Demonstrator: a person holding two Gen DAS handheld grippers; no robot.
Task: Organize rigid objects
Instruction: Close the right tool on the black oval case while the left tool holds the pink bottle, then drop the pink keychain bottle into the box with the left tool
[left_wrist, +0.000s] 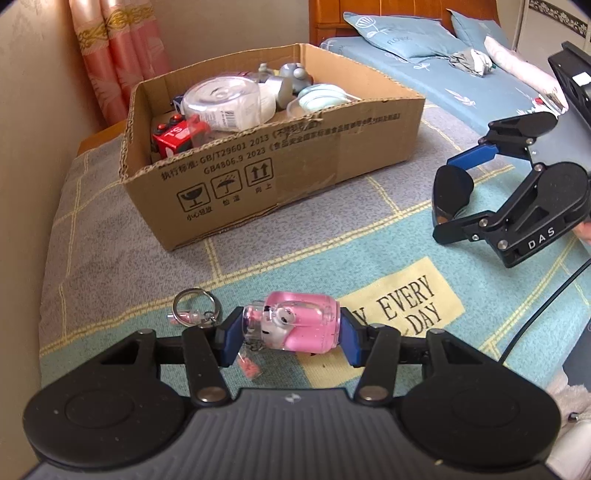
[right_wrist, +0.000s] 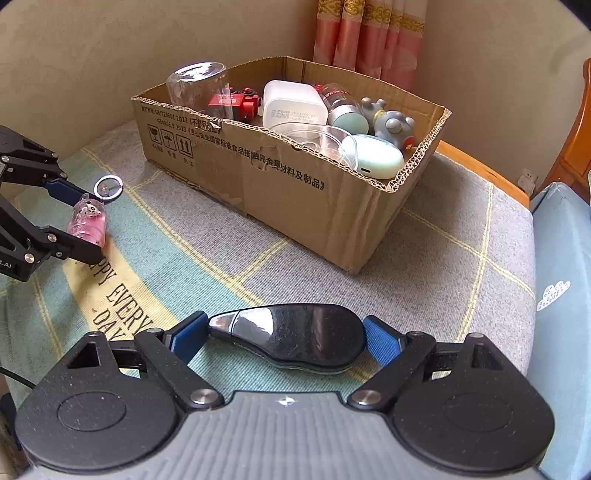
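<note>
A pink liquid-filled bottle keychain with a small panda figure lies on its side on the patterned blanket. My left gripper is shut on it, a blue pad against each end. Its metal key ring rests on the blanket to the left. In the right wrist view the same keychain sits between the left gripper's fingers. My right gripper is shut on a glossy black teardrop-shaped object, pads at both ends. The open cardboard box stands beyond, holding several items.
The box holds a red toy truck, a clear glass, a white container, a grey figurine and a mint case. A bed with blue bedding, pink curtains and walls border the blanket.
</note>
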